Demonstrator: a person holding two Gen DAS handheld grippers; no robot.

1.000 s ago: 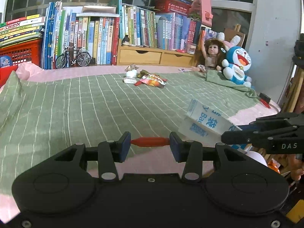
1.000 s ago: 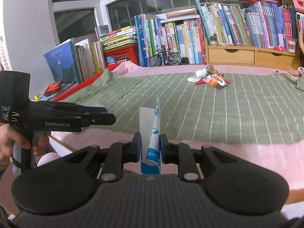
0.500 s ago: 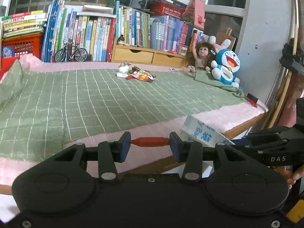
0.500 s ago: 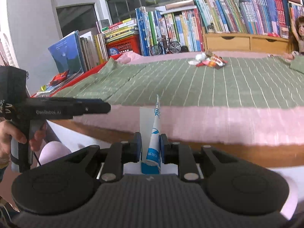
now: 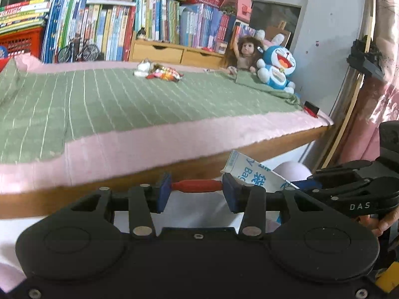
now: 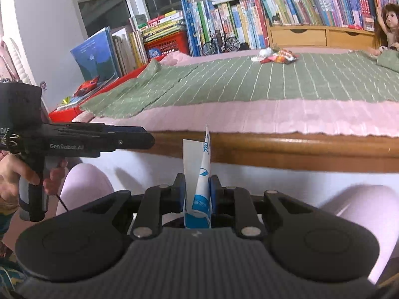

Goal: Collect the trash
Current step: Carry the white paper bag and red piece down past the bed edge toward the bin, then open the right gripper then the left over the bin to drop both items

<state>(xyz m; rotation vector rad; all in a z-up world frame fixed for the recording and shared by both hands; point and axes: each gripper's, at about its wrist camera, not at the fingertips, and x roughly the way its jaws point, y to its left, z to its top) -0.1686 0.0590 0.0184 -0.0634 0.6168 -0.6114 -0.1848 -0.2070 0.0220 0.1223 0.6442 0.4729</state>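
Observation:
My left gripper (image 5: 197,186) is shut on a thin red wrapper (image 5: 197,185), pinched end to end between its blue pads. My right gripper (image 6: 198,189) is shut on a flattened white and blue packet (image 6: 203,164) that stands upright. In the left wrist view this packet (image 5: 249,172) juts from the right gripper (image 5: 303,184) at the right. The left gripper (image 6: 147,140) shows at the left of the right wrist view, held by a hand. Both grippers hang below the bed's edge. A small pile of wrappers (image 5: 162,72) (image 6: 276,56) lies far back on the green blanket.
A wooden bed frame (image 6: 286,149) with a pink sheet (image 5: 149,147) runs across in front. Books (image 5: 112,27), a toy bicycle (image 5: 77,51), a doll (image 5: 243,54) and a blue plush (image 5: 275,68) line the far side. Pale pink rounded shapes (image 6: 84,182) sit low by the bed.
Both grippers have drawn back from over the bed and dropped below its edge, each still holding its piece. The wooden frame and white side have come into view.

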